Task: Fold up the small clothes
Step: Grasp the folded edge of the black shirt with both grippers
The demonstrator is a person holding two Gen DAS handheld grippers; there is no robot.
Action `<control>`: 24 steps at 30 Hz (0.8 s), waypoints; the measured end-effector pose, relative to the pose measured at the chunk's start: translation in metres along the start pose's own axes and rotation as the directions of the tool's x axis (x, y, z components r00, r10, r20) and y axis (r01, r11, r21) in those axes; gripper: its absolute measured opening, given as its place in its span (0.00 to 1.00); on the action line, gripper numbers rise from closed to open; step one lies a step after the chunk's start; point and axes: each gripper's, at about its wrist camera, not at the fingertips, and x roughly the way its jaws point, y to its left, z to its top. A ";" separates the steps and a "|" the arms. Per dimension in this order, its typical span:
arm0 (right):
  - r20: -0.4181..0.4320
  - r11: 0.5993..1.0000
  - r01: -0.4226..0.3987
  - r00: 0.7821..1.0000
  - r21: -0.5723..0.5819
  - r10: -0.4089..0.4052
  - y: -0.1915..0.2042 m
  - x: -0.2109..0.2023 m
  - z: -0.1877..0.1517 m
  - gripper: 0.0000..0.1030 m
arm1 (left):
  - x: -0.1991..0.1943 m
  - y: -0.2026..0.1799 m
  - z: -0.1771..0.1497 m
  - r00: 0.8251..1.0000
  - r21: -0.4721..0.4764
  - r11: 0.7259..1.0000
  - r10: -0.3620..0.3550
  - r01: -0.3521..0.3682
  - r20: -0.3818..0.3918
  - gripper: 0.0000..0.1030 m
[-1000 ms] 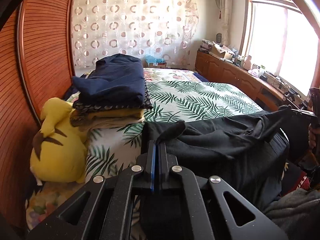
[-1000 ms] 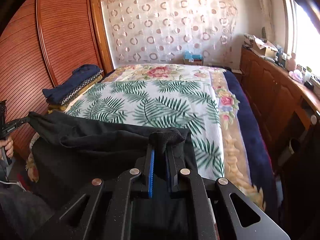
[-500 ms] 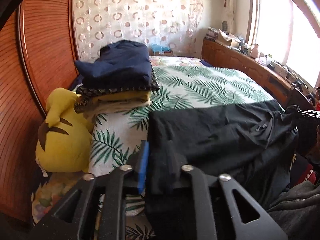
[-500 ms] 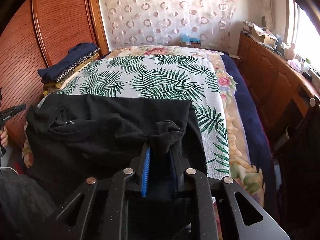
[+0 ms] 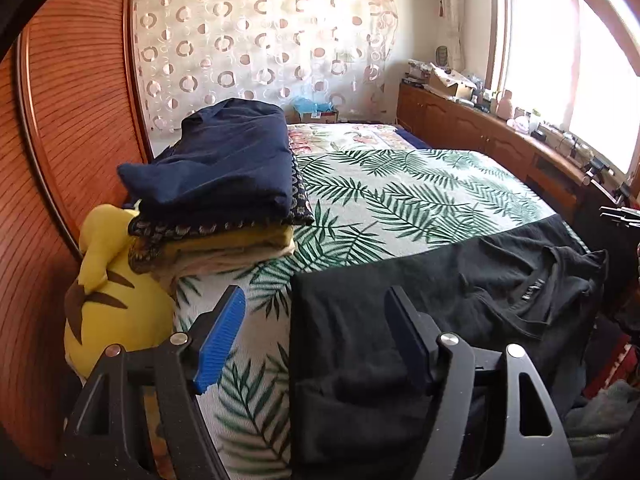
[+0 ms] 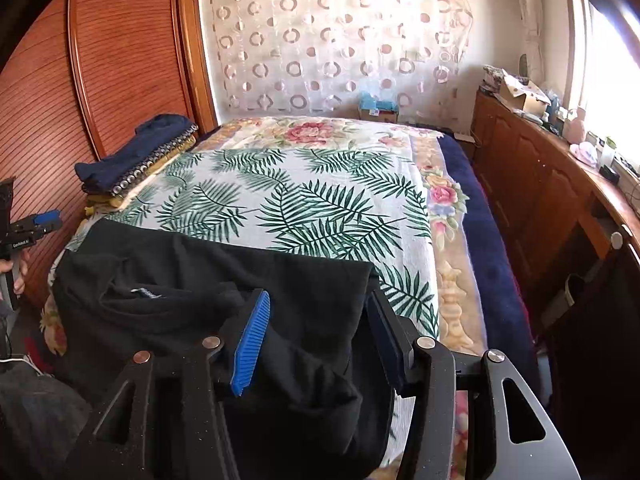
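- The left tongs (image 5: 316, 320) have just been opening. Their jaws stand wide apart now, and the edge of the black shirt (image 5: 460, 280) lies between them, but the pads do not press on it.
- The right tongs (image 6: 316, 328) have just been opening too. A bunched bit of the black shirt (image 6: 248, 292) sits loose between their blue pad and dark pad, and nothing is squeezed.
- The black shirt lies spread flat across the near end of the bed (image 6: 304, 200), on the leaf-print cover. Its front edge hangs over the side of the bed.
- Its neck hole and label (image 5: 534, 293) are on the side near the right tongs.
- A pile of folded clothes (image 5: 224, 184) sits on the far left part of the bed, with a dark blue one on top.
- A yellow plush toy (image 5: 108, 300) leans just beside that pile, against the wooden wardrobe (image 5: 76, 120).
- A hand (image 6: 18, 272) holds the left tongs' handle at the left edge of the right view.
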 end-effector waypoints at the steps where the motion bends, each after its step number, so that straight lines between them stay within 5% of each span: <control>1: -0.008 1.000 0.007 1.000 -0.001 -0.007 -0.002 0.007 0.001 0.52 | 0.004 -0.001 0.003 1.000 0.007 1.000 0.002 -0.002 -0.005 0.71; 13: -0.140 0.999 0.033 0.990 0.028 -0.029 -0.026 0.086 0.018 0.52 | 0.051 0.016 0.035 0.999 -0.022 1.000 0.013 -0.014 -0.041 0.71; 20: -0.174 0.999 0.016 0.985 0.038 -0.010 -0.031 0.108 0.023 0.52 | 0.078 0.015 0.022 0.990 -0.010 1.000 0.010 -0.011 -0.142 0.70; 24: -0.180 0.998 -0.008 0.983 0.066 0.020 -0.039 0.112 0.023 0.54 | 0.082 0.019 0.013 0.986 -0.042 0.999 -0.007 0.000 -0.169 0.61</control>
